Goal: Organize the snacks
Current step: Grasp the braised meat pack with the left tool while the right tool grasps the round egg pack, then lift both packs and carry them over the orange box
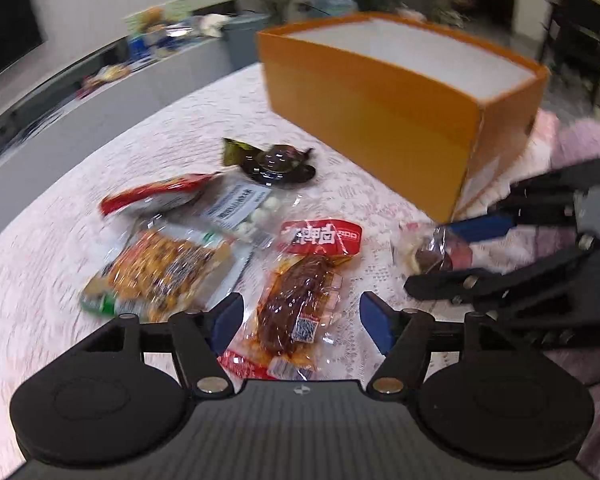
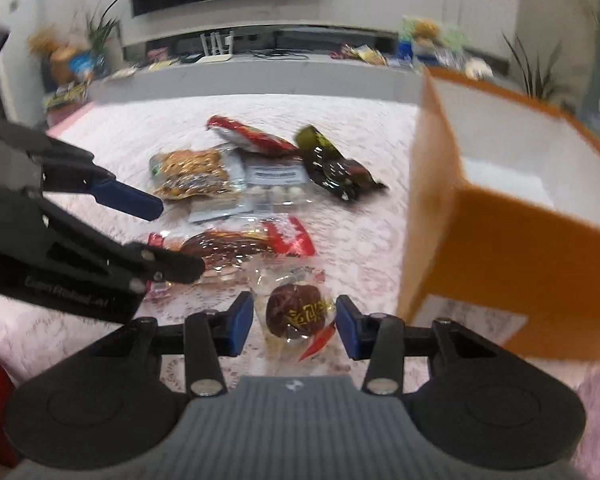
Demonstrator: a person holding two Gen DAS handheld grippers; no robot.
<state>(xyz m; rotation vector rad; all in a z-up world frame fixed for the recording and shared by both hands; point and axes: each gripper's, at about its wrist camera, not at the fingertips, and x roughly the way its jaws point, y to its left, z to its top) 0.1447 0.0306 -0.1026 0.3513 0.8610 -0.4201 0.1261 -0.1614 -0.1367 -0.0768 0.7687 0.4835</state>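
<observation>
The right claw [image 2: 295, 322] stands wide open around a small wrapped sweet [image 2: 298, 312] on the bench [image 2: 360, 140], gripping nothing yet, likely to lift it. The left claw [image 1: 300, 318], also open and empty, straddles a meat packet [image 1: 300, 300]. Beyond lie the other snacks [image 2: 228, 172] and the open orange box [image 2: 512, 216], apparently their destination.

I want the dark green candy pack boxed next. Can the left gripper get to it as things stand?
Probably yes: the left gripper is open over the red meat packet, and the dark green candy pack lies uncovered farther ahead, beside the orange box, with only flat packets between.
</observation>
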